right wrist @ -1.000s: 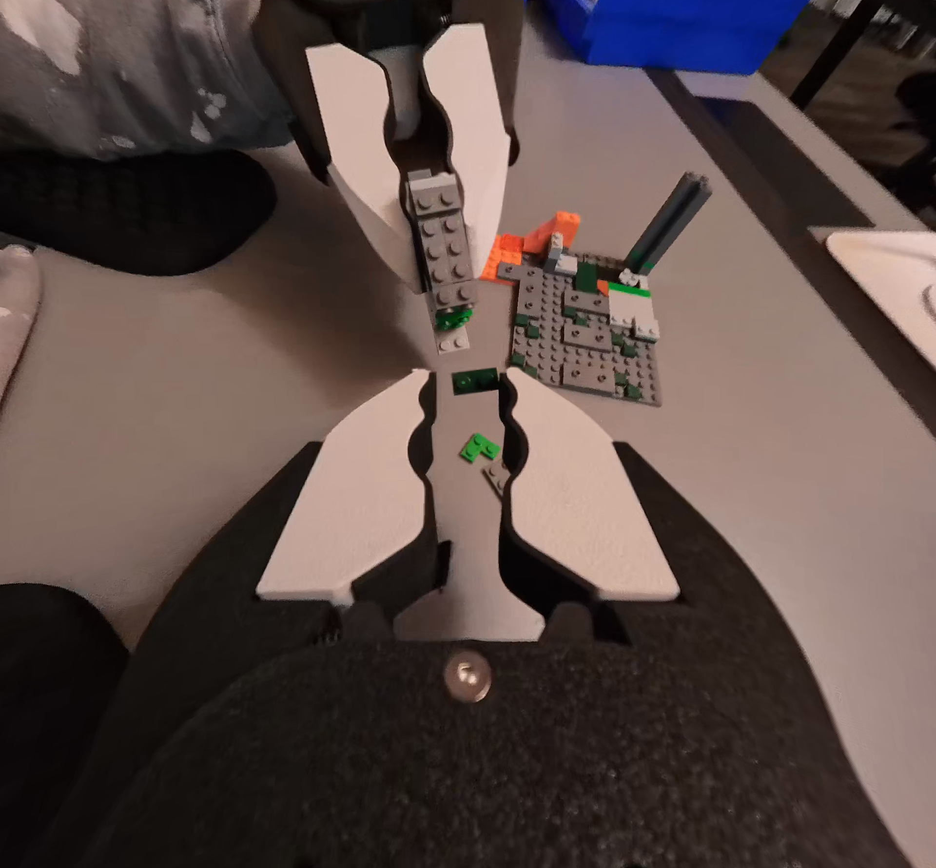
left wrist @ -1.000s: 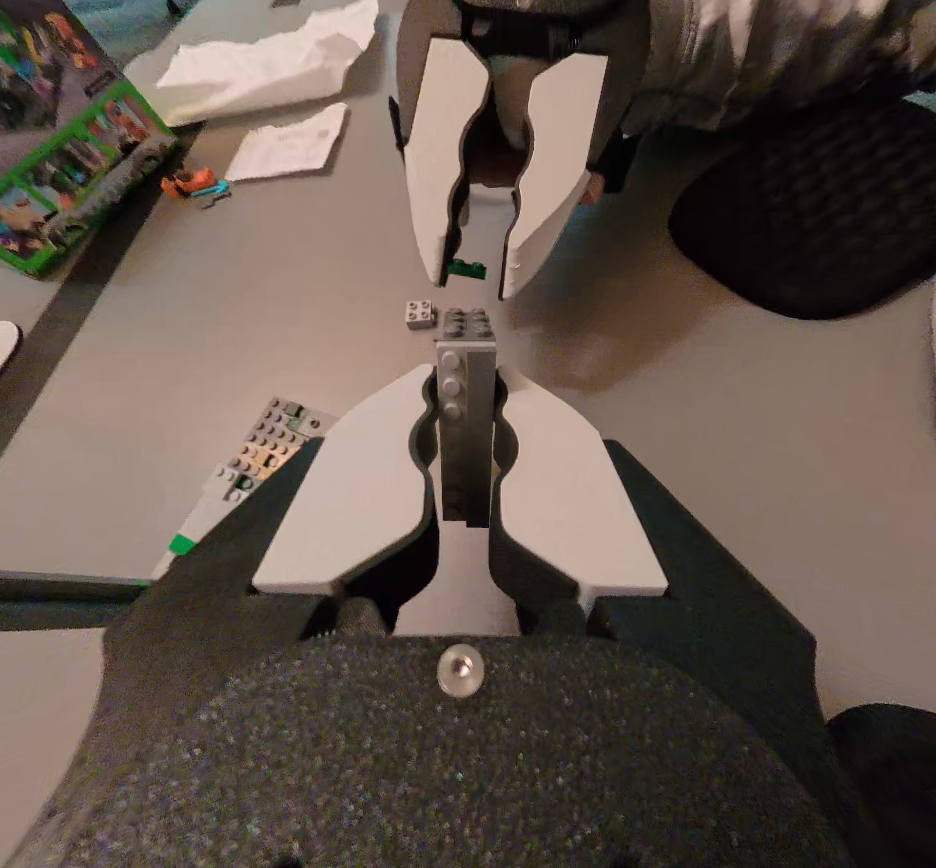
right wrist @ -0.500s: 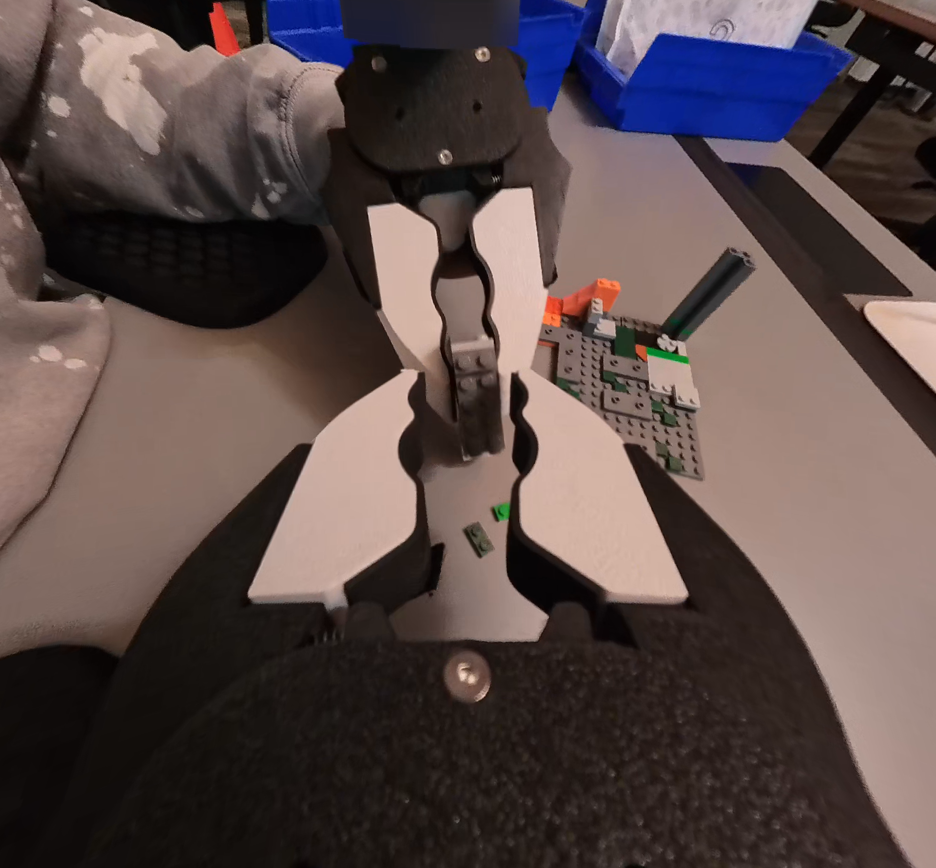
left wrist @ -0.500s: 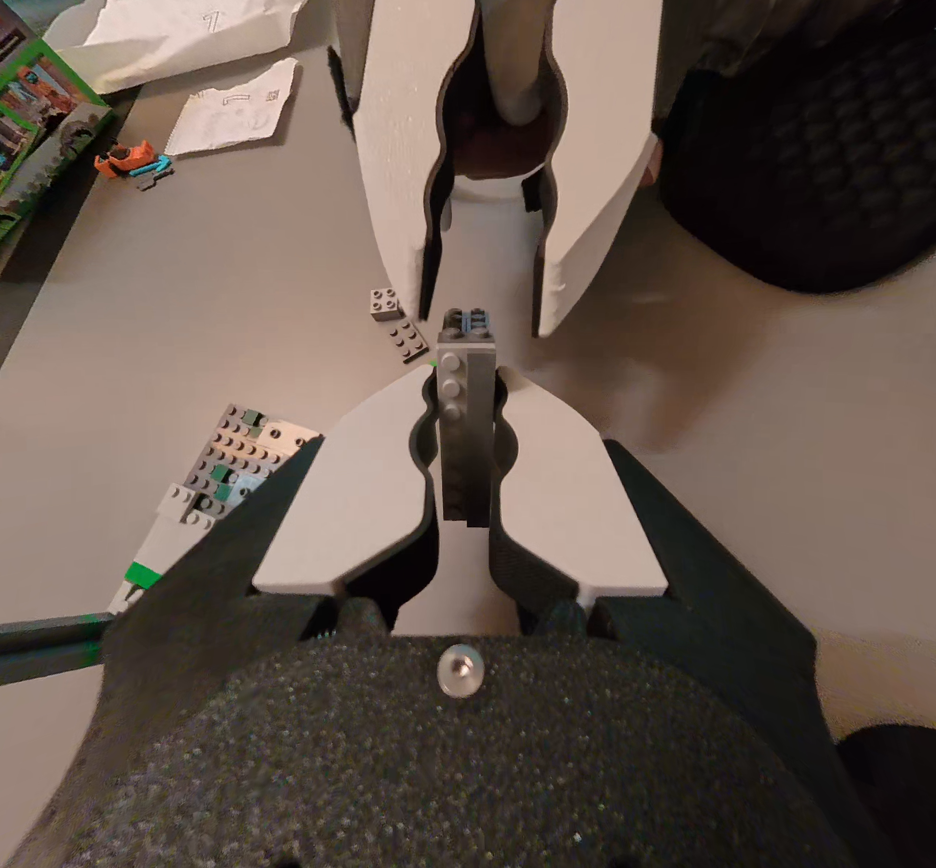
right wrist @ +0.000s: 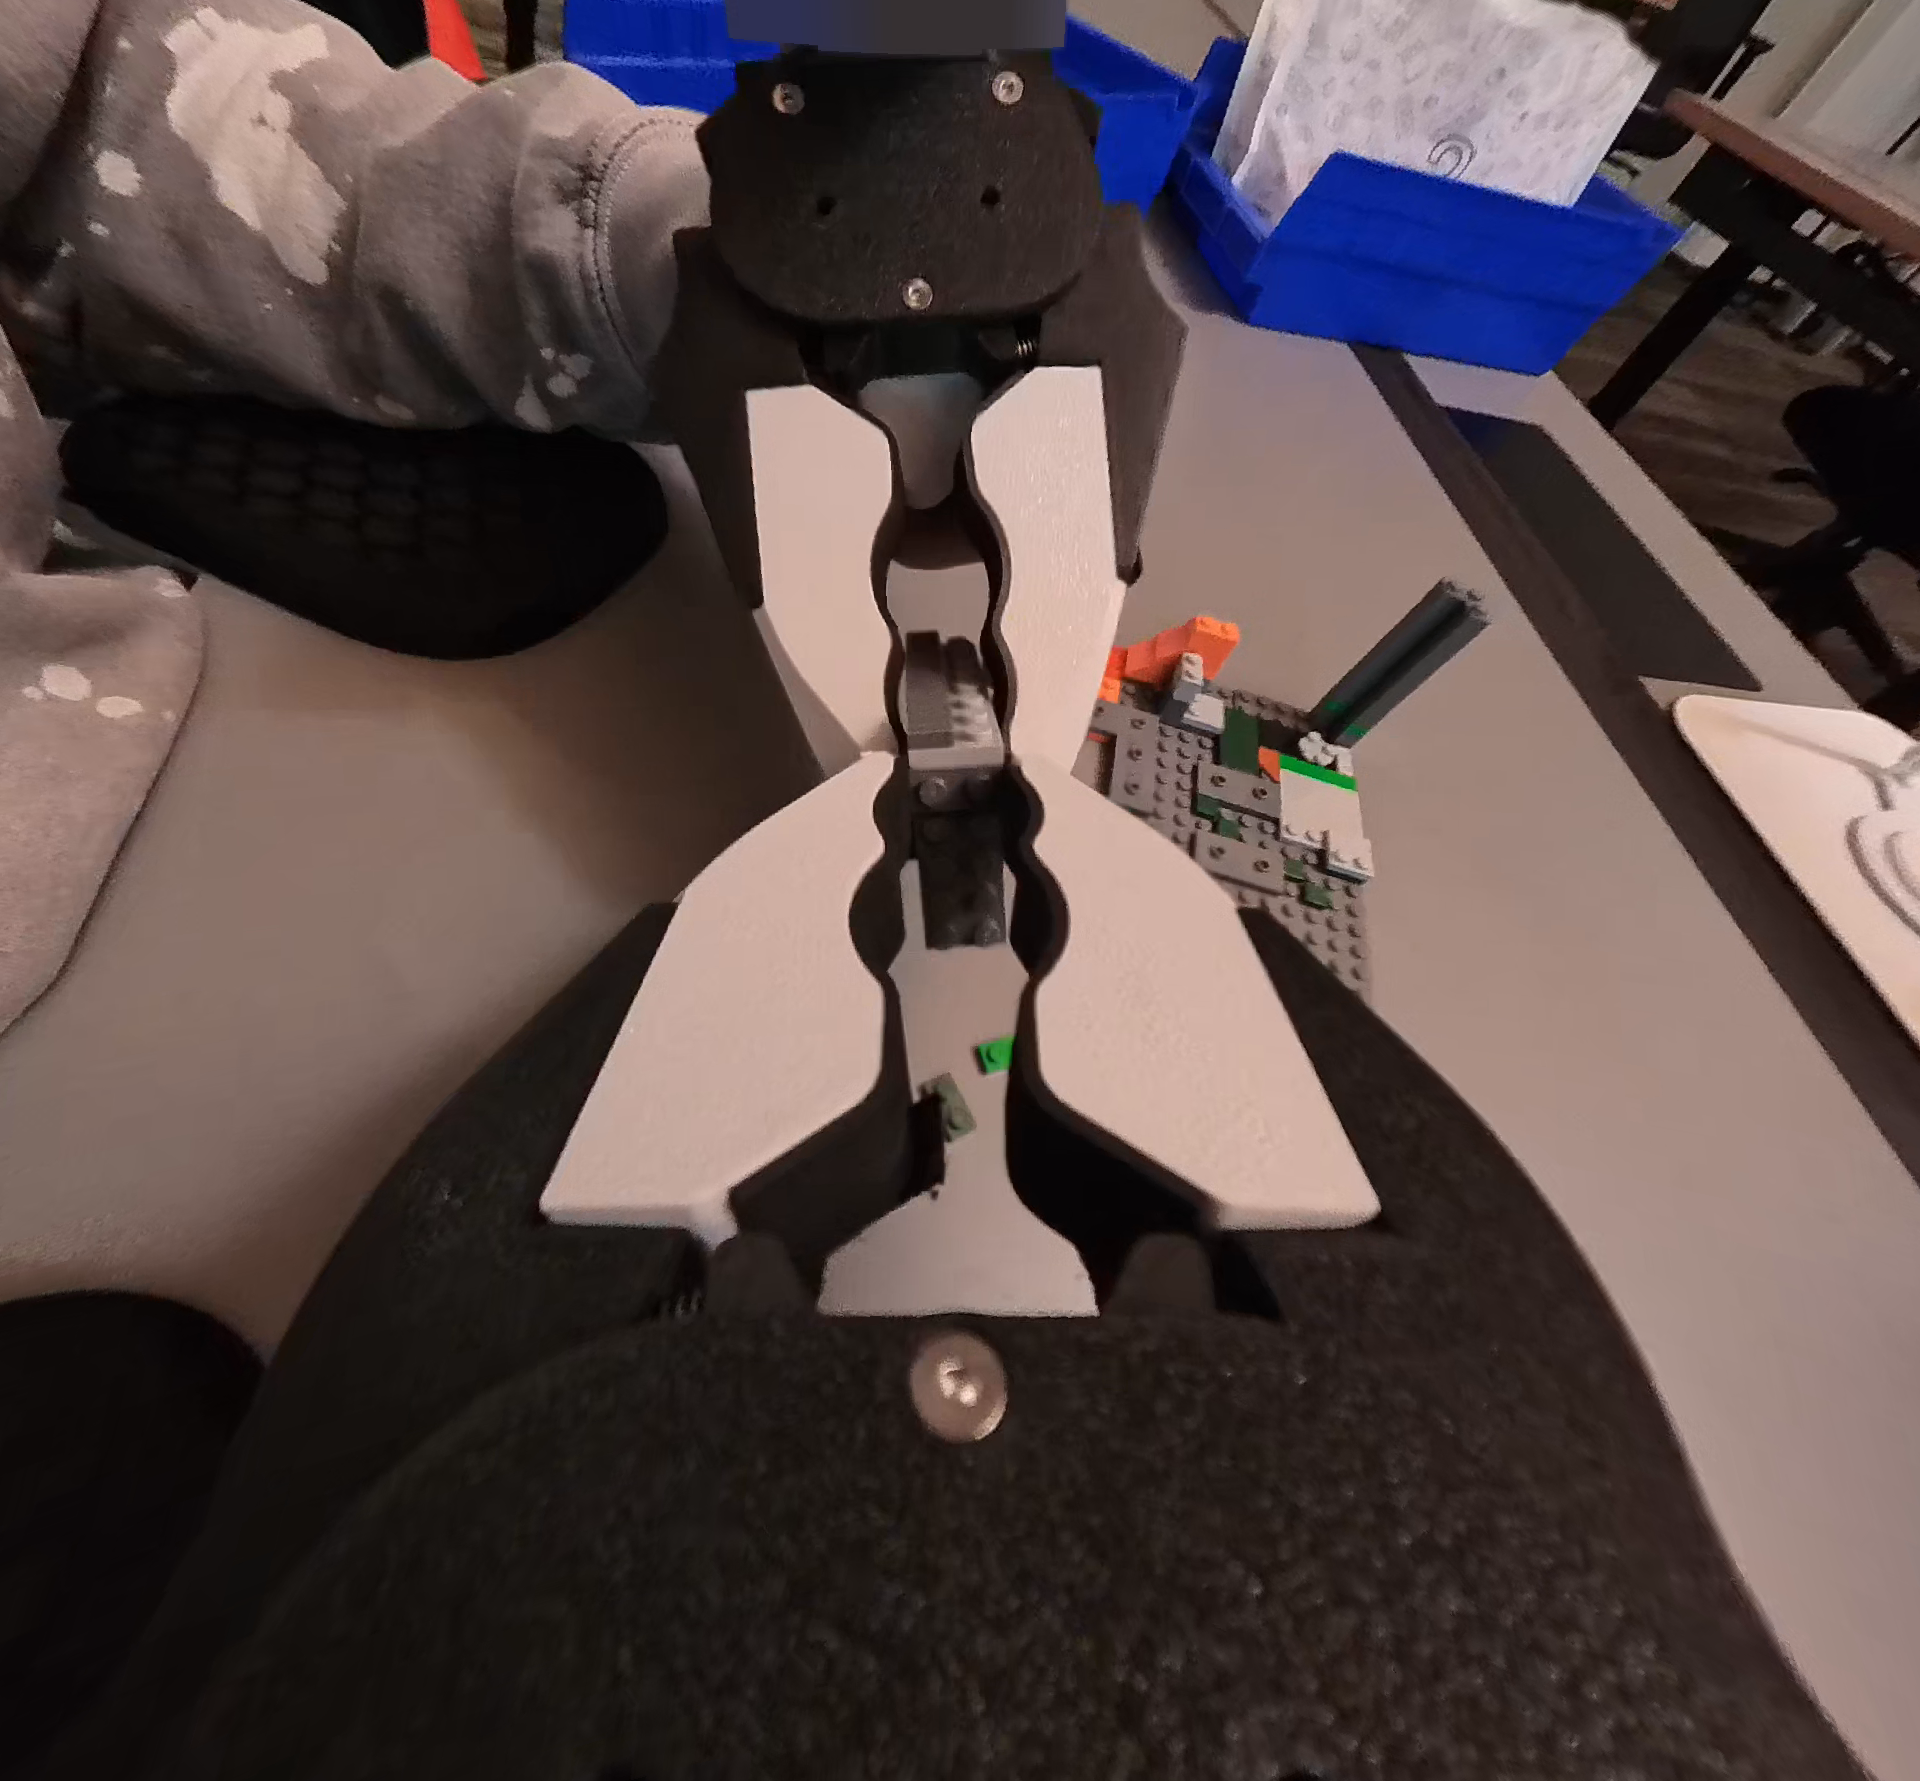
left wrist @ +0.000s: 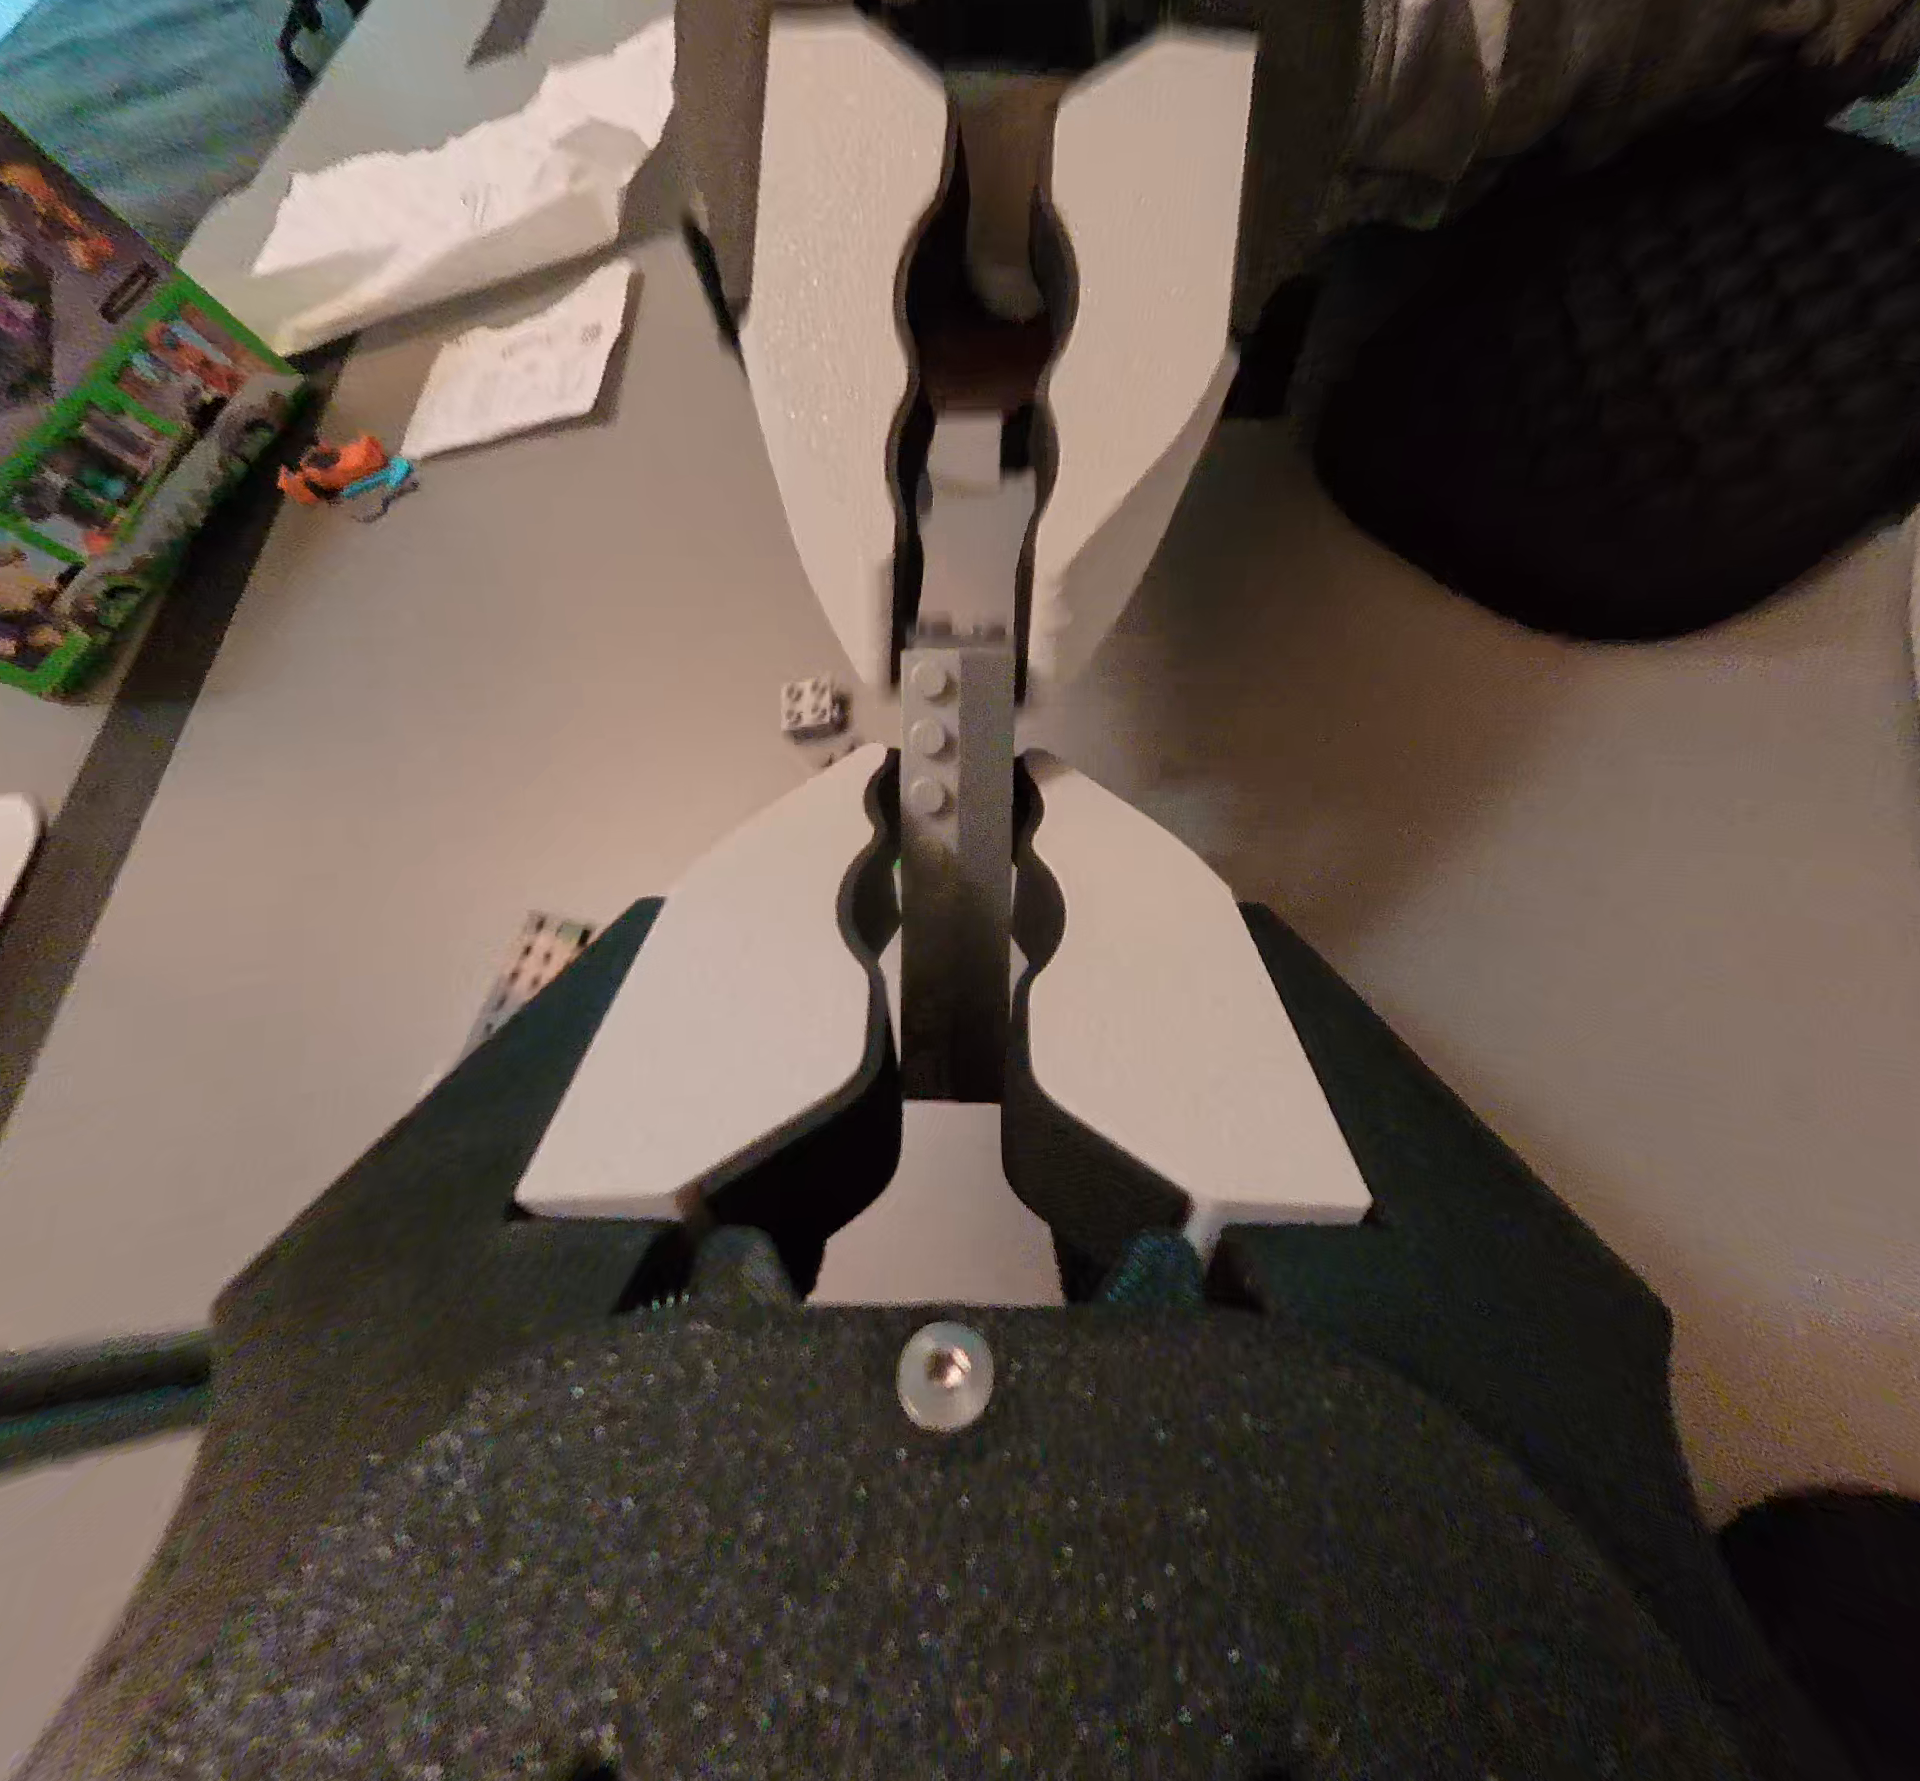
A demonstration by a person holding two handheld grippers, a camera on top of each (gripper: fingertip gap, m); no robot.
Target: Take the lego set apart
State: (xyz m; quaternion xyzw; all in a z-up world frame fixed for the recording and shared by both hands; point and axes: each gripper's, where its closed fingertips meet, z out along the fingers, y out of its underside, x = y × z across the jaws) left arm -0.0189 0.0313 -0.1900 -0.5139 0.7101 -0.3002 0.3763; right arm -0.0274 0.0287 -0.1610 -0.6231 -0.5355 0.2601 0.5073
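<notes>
Since half a second ago the right tongs (left wrist: 956, 661) have moved in and now meet the left tongs (left wrist: 954, 786) nose to nose, their tips around the far end of the grey brick stack (left wrist: 954, 858). That stack, a narrow bar of grey Lego bricks with studs showing along one side, is held in the air above the grey counter (left wrist: 520, 713), clenched between the left tongs. In the right wrist view its darker end (right wrist: 961, 884) lies between the right tongs (right wrist: 954, 775), which look closed on it, though whether they truly pinch it is hard to tell. As a judgement, the stack is light, stiff and smooth-sided; it will not bend, and will come apart only at a seam between bricks. The best hold is flat on opposite faces either side of one seam, with a rocking pull rather than a straight tug, since a freed brick could slip and fly off. Just below lie loose pieces: a small pale grey brick (left wrist: 810, 705), and in the right wrist view a dark green plate (right wrist: 951, 1103) and a bright green plate (right wrist: 995, 1056). Near the stack, at its right in the right wrist view, a grey studded baseplate (right wrist: 1247, 848) carries orange, green and white pieces and a tall dark pillar (right wrist: 1403, 661). Farther off are a green-edged set box (left wrist: 114, 443), crumpled white paper (left wrist: 457, 193), an orange minifigure piece (left wrist: 343, 469), and blue bins (right wrist: 1434, 245). A grey speckled sleeve (right wrist: 364, 204) reaches to the left tongs.
</notes>
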